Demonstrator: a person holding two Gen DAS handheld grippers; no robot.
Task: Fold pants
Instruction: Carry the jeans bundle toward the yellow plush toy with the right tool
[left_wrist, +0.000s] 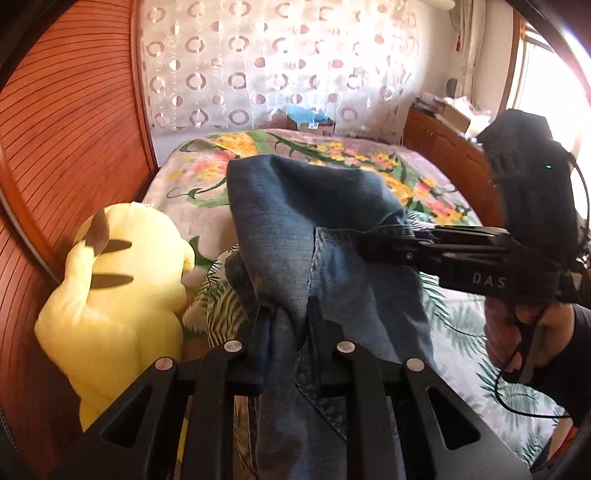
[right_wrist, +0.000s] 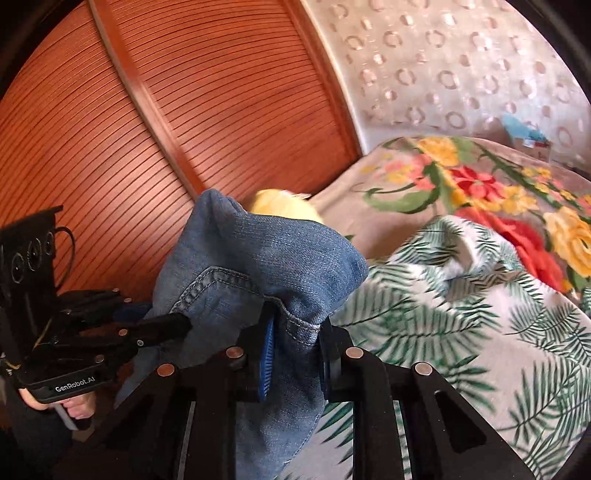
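Blue denim pants (left_wrist: 306, 221) hang lifted above the bed, draped in folds between both grippers. My left gripper (left_wrist: 286, 314) is shut on a bunched edge of the denim at the bottom middle of the left wrist view. From the right of that view my right gripper (left_wrist: 388, 240) reaches in, pinching another edge. In the right wrist view the pants (right_wrist: 258, 258) bulge up in front of the camera, and my right gripper (right_wrist: 295, 328) is shut on a stitched hem. At the lower left there, the left gripper (right_wrist: 162, 328) holds the cloth's other side.
A yellow plush toy (left_wrist: 110, 295) sits at the bed's left, against a slatted wooden wardrobe (left_wrist: 55, 147). The bed carries a floral blanket (left_wrist: 332, 155) and a palm-leaf sheet (right_wrist: 461, 332). A patterned curtain (left_wrist: 277, 66) hangs behind; a wooden cabinet (left_wrist: 436, 129) stands at the right.
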